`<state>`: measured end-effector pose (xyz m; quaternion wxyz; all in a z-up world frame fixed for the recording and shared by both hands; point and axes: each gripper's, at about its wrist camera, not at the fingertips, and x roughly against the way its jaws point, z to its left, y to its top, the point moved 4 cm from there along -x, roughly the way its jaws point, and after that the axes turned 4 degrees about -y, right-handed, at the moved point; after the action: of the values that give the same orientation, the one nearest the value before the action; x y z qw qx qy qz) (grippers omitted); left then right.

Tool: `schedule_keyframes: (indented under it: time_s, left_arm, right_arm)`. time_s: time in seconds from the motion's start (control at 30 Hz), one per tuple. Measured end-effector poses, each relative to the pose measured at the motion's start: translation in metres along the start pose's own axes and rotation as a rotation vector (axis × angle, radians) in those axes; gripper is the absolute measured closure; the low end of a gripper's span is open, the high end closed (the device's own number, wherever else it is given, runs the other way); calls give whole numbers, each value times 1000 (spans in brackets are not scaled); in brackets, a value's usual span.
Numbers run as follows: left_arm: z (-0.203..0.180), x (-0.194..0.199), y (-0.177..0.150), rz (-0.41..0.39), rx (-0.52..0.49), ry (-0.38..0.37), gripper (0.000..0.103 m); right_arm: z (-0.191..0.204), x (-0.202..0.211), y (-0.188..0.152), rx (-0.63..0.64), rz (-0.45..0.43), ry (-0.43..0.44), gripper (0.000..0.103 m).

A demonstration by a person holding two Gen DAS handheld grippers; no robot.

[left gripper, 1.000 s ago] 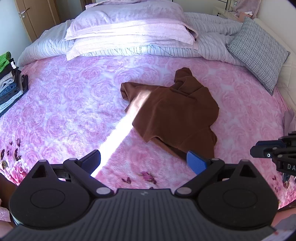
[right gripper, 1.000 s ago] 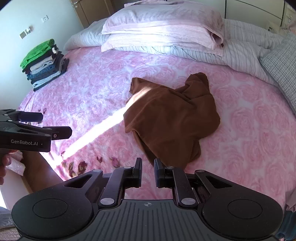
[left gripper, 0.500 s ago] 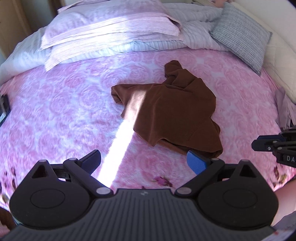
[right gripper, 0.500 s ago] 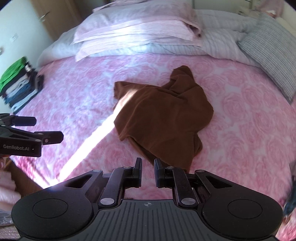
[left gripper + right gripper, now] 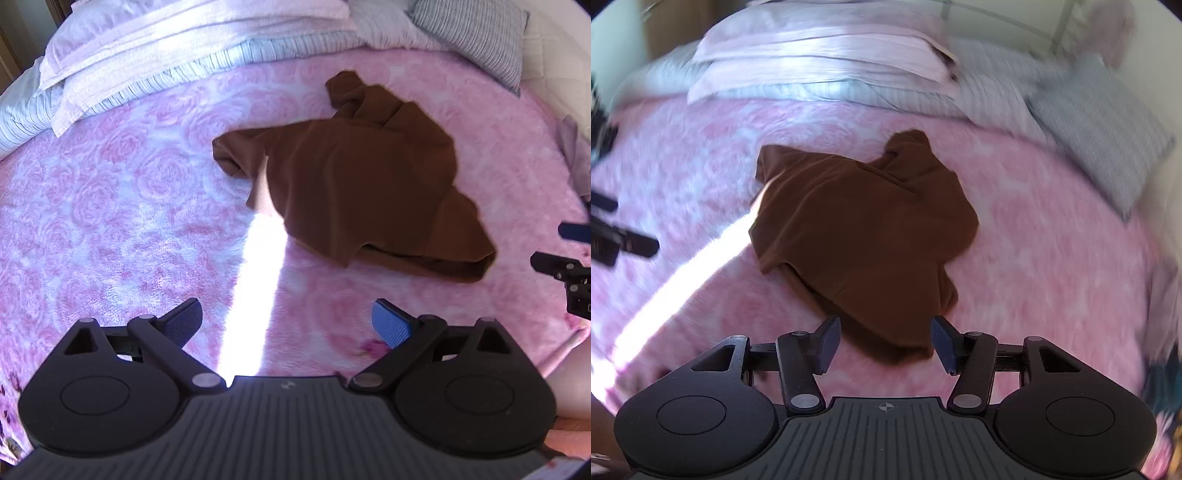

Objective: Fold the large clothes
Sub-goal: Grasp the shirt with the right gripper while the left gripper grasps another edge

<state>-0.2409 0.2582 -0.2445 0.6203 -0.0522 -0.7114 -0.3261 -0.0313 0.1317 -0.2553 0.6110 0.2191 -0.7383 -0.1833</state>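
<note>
Pillows [image 5: 192,48] beyond crumpled brown garment [image 5: 354,177]

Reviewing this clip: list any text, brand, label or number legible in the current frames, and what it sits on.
None can be read.
Right gripper at the left-wrist view's edge: any body printing is cut off.
Left gripper in the right-wrist view: blurred.
Brown garment: no label visible.

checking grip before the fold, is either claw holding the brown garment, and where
Nothing is held: left claw and right claw are both open, short of the brown garment.

pink rose bedspread [image 5: 110,206], striped duvet [image 5: 155,79], pale pillows [image 5: 820,40], grey checked cushion [image 5: 476,33].
</note>
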Motion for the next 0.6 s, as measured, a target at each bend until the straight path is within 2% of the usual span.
schedule_keyframes:
  time_s: [0.37,0.43,0.47,0.5,0.57,0.6]
  left_arm:
    - [34,-98,-2,-19,-46,67,14]
    - [38,-111,-1,-27,-64,82,16]
    - [39,-117,0,-30,-77,89,18]
    - [41,-122,2,-35,-94,99,21]
    - [45,-128,8,-51,-136,120,24]
    - [46,-130,13,-64,-162,131,24]
  right_arm:
    - [40,-139,-44,386,-27,-88,54]
    - [42,-157,-50,424,-24,-103,72]
    - [41,-163,-51,437,-23,-103,103]
    - [36,-163,-51,429,-42,-110,103]
    - [16,-151,-42,327,-99,-98,103]
    - [1,-145,-35,267,-119,-119,103]
